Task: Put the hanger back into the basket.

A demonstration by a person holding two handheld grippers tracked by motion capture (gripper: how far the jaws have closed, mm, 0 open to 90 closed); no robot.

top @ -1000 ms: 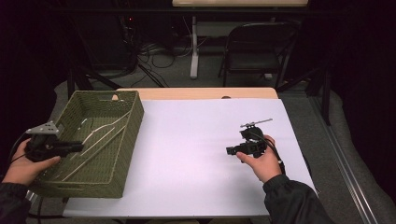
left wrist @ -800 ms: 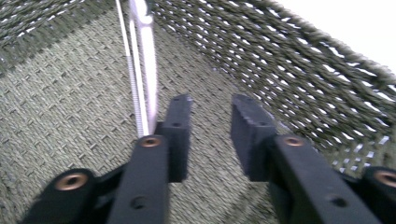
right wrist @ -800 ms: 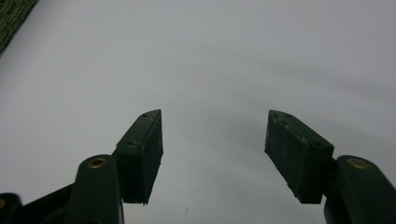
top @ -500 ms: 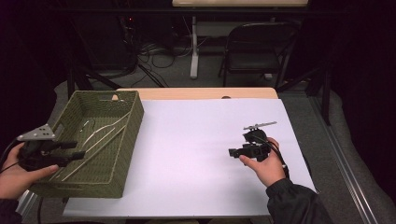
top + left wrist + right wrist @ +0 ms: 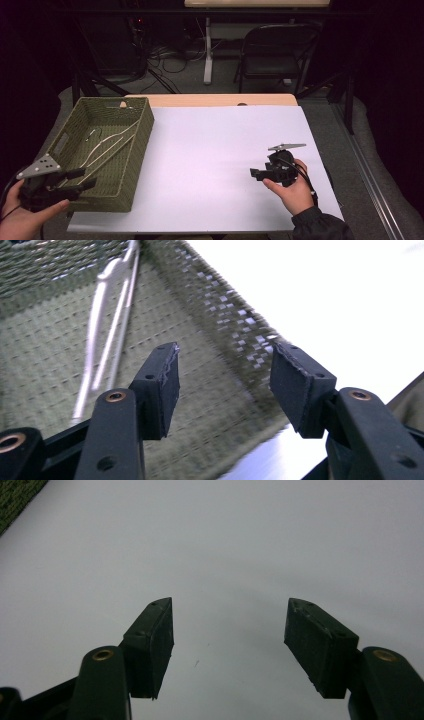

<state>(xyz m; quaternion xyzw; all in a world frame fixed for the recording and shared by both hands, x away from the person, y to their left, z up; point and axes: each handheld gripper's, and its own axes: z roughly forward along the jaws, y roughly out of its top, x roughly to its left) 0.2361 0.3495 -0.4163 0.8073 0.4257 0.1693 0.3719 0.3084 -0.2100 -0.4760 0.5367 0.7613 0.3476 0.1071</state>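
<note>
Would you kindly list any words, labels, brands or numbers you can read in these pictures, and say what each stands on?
None: no writing shows on the green woven basket, the metal tongs in it, the white table, the left gripper or the right gripper.

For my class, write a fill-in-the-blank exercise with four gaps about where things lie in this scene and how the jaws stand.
1. The metal tongs lie inside the green woven ____.
2. The left gripper hangs over the basket; nothing is between its ____ jaws.
3. The right gripper is over the ____ table, jaws open.
4. Behind the table stands a black folding ____.

Missing words: basket; open; white; chair
</note>
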